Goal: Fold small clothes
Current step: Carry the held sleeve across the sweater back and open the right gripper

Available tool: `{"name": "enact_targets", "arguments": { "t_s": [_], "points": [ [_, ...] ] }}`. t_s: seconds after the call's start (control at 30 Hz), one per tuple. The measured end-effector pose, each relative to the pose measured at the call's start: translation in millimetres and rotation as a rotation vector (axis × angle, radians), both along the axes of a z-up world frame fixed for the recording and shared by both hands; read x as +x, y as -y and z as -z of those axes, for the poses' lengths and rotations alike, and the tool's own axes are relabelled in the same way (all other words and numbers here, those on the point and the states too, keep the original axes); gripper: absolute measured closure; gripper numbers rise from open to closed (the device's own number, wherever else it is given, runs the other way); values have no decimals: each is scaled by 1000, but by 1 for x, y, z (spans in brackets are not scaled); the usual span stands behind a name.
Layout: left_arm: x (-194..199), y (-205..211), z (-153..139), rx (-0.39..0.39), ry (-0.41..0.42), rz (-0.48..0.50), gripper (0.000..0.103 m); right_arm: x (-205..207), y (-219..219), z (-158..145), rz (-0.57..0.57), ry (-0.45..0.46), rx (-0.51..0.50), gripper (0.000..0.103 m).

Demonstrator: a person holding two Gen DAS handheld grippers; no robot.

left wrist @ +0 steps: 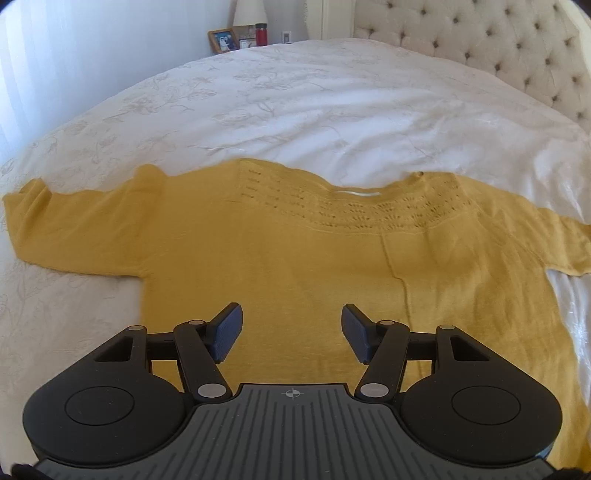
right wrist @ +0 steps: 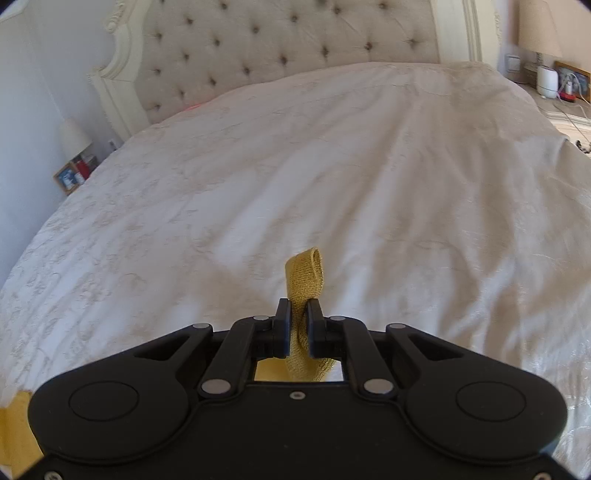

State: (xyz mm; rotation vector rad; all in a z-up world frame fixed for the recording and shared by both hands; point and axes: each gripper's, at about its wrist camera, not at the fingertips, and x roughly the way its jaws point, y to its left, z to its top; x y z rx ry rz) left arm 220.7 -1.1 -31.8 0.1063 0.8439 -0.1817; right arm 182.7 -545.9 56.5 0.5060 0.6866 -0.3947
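A mustard-yellow knit sweater [left wrist: 280,258] lies spread flat on the white bedspread [left wrist: 295,110], neckline away from me and both short sleeves stretched out sideways. My left gripper [left wrist: 291,326] hovers above the sweater's lower body, jaws apart and nothing between the pads. In the right wrist view, my right gripper [right wrist: 298,325] is shut on a fold of the sweater's yellow fabric [right wrist: 304,280]. That fold sticks up past the fingertips, lifted off the bedspread [right wrist: 332,184]. More yellow cloth shows at the lower left corner [right wrist: 16,424] of that view.
A tufted cream headboard [right wrist: 288,37] stands at the far end of the bed. A nightstand to one side carries a photo frame [left wrist: 223,40], a red bottle [left wrist: 261,35] and a lamp. The other nightstand holds a lamp [right wrist: 537,33] and a white canister [right wrist: 546,81].
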Motion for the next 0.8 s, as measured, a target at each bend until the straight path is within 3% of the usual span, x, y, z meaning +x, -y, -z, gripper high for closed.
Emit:
{"name": "enact_targets", "arguments": {
  "t_s": [0.2,0.37,0.6,0.8],
  "points": [
    [7,-54,-4,-12,17,-44,45,47,-105,-53,-185,82,59,88],
    [14,-94,5,-34,21,-96,45,86,-194,-64,-333,125,139,88],
    [14,-137,21,-132,-22,-161,45,126,-321,-47,-546,119,187,88],
    [7,-154,11,-130,14,-189,45,153,-412,-11,-713,73,185,88]
  ]
}}
